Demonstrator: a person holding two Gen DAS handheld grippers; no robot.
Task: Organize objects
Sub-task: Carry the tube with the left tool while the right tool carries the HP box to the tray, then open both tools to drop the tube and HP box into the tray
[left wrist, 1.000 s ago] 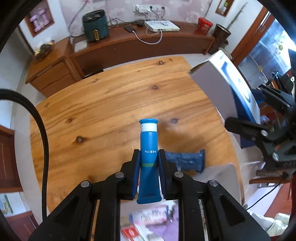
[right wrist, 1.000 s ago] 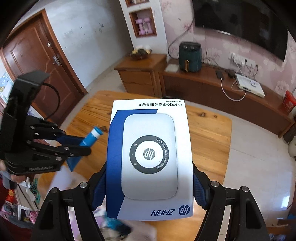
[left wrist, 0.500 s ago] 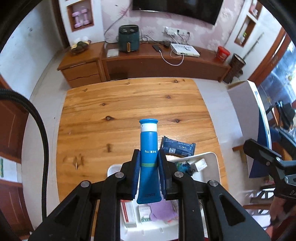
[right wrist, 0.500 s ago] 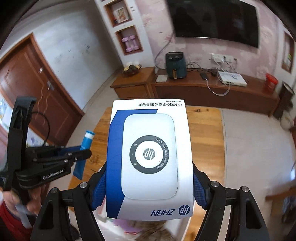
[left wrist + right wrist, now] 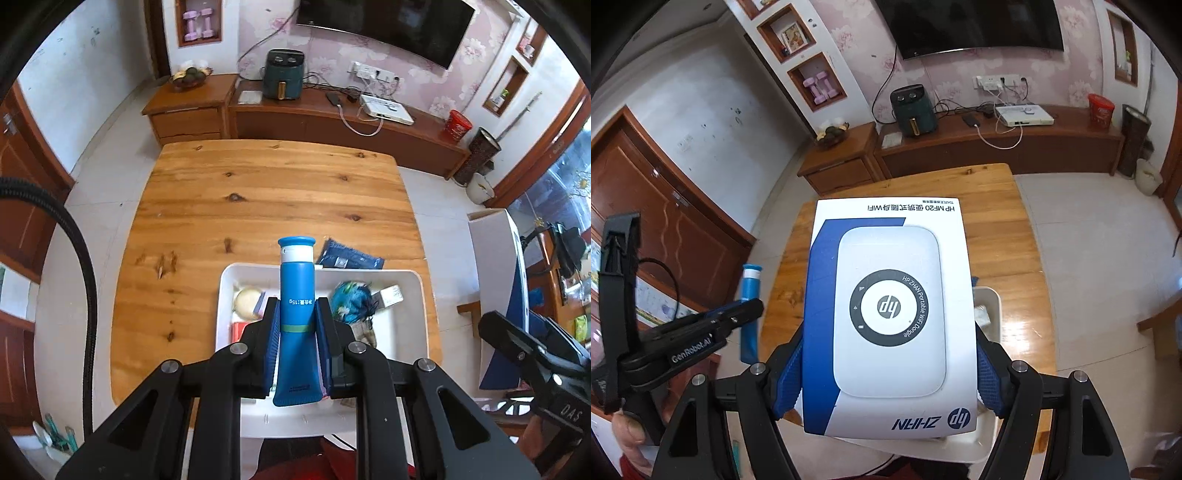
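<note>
My left gripper (image 5: 297, 317) is shut on a blue tube (image 5: 297, 295) with a white-ringed cap, held high above a white tray (image 5: 225, 291) on the wooden table (image 5: 273, 199). My right gripper (image 5: 888, 369) is shut on a white and blue HP WiFi dongle box (image 5: 890, 314), also held high over the table (image 5: 1008, 221). The box shows in the left wrist view (image 5: 498, 277) at the right edge. The tube (image 5: 750, 291) and left gripper (image 5: 713, 325) show at the left of the right wrist view.
The tray holds several small items, among them a round cream disc (image 5: 248, 302) and a teal ball (image 5: 351, 299). A dark blue packet (image 5: 351, 258) lies on the table just beyond the tray. A wooden sideboard (image 5: 332, 118) with an air fryer stands behind.
Both grippers have risen well above the table with their loads still held. The tray and the whole table top have come into view below the tube.
</note>
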